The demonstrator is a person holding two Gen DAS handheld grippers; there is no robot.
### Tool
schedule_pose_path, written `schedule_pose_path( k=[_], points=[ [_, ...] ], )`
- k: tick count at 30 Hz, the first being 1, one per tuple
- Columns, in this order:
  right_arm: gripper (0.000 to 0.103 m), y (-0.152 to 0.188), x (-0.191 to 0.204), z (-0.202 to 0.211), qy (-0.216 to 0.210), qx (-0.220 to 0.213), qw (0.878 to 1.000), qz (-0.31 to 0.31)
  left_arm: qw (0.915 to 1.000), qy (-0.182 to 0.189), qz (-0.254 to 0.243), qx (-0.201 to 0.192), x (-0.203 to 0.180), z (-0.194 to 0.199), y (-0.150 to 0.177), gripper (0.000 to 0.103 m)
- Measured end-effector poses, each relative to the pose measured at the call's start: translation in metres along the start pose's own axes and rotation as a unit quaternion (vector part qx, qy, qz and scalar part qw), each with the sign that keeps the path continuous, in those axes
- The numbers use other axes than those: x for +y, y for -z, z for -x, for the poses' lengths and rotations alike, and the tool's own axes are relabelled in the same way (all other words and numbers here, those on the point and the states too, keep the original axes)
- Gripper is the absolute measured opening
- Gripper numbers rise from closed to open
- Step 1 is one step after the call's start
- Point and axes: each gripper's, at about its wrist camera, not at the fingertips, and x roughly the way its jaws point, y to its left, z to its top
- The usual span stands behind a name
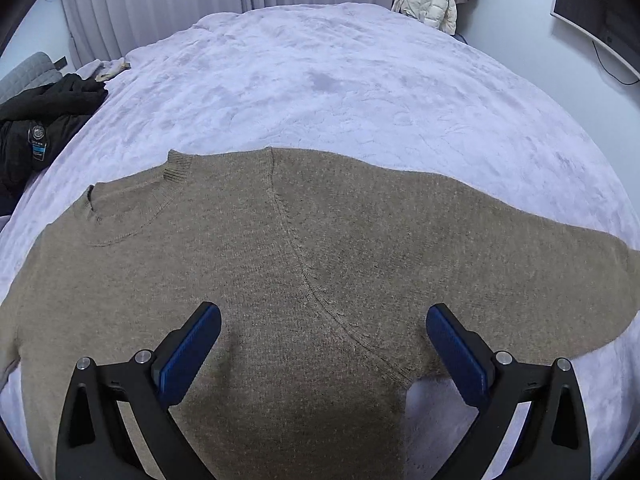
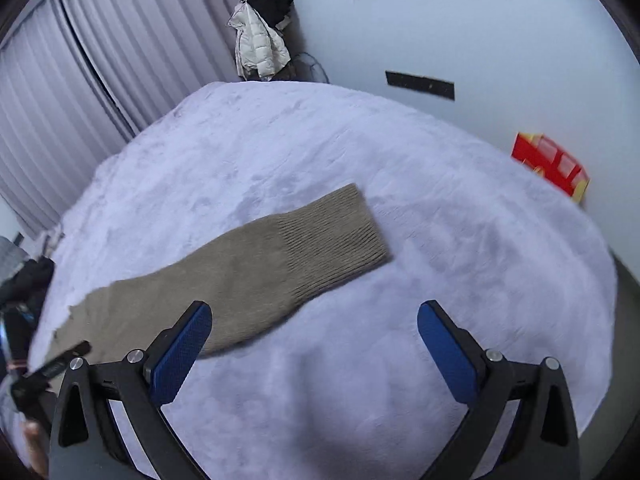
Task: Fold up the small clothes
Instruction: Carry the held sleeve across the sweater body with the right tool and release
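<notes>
A pale plush bedspread (image 1: 360, 80) carries a taupe knit sweater (image 1: 280, 240) laid flat, neck ribbing up and to the left in the left wrist view. Its sleeve (image 2: 248, 264) runs out to the side, long axis slanting up and right in the right wrist view, ending in a ribbed cuff (image 2: 336, 232). The left gripper (image 1: 323, 338) hovers over the body near the armpit seam, fingers spread wide and empty. The right gripper (image 2: 314, 334), equally wide and empty, sits nearer the sleeve, which passes by its left finger; the cuff lies ahead.
</notes>
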Motion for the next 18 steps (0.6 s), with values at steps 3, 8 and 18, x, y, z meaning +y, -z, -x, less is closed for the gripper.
schedule_pose_path(
  k=[3,8,18],
  points=[
    [0.1,0.003,0.034,-0.033,0.006,0.015,0.998,0.058,0.9995,-0.001,0.031,0.003,0.012,-0.004,-0.001,0.103],
    [0.078,-0.001,0.049,-0.091,-0.002,0.064,0.997,0.036,0.9963,-0.017,0.083,0.009,0.046,-0.01,-0.005,0.103],
    [0.013,-0.02,0.049,-0.112,0.0,0.045,0.999,0.005,0.9968,-0.005,0.073,0.033,0.042,-0.044,-0.008,0.103]
  ],
)
